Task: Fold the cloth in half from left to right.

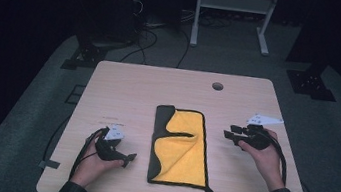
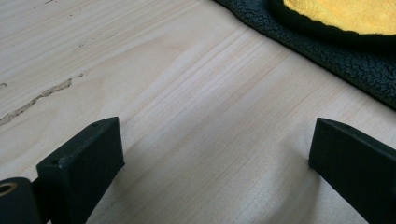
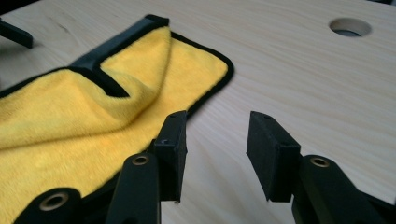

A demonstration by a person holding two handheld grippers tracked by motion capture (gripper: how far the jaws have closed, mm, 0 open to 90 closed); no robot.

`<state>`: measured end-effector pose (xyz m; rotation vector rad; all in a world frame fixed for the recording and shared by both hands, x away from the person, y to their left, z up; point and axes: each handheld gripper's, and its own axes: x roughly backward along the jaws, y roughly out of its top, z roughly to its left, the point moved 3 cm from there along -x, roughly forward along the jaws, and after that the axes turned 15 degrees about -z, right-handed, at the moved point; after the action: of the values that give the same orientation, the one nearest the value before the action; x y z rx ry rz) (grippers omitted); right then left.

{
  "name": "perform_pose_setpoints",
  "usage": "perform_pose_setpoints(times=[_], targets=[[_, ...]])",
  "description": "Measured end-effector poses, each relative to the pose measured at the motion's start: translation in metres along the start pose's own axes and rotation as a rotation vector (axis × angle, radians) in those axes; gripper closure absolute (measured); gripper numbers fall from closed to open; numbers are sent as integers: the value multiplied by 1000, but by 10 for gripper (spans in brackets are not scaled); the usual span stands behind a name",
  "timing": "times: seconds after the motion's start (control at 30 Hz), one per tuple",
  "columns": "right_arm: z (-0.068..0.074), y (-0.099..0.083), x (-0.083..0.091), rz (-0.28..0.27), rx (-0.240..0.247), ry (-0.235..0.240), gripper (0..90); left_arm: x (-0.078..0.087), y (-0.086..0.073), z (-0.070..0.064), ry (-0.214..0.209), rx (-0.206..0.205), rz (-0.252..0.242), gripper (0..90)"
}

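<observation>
I see yellow cloth (image 1: 183, 148) flat on counter (image 1: 124, 89) | between my left gripper (image 1: 125, 159) and right gripper (image 1: 232, 134) | both jaws wide open, empty

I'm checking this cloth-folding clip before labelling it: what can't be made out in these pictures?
- Cloth: the table under it is covered, high view.
- Cloth's far part is cut off by the top edge, left gripper view.
- Left gripper: jaw bases cut off by the bottom edge.
- Markings on the right gripper plate: too small, high view.

Overhead and close views share cloth (image 1: 182, 148).
</observation>
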<state>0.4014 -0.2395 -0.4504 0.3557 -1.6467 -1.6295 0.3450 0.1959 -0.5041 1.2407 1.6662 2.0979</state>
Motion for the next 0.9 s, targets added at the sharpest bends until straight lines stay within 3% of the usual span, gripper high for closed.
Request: perform_pose_setpoints(times=[0.63,0.9], targets=[[57,33,-76,-10,30,178,645,-1,0,0,-3,-1,7,0],[72,36,-99,4,42,211,645,-1,0,0,-4,-1,7,0]])
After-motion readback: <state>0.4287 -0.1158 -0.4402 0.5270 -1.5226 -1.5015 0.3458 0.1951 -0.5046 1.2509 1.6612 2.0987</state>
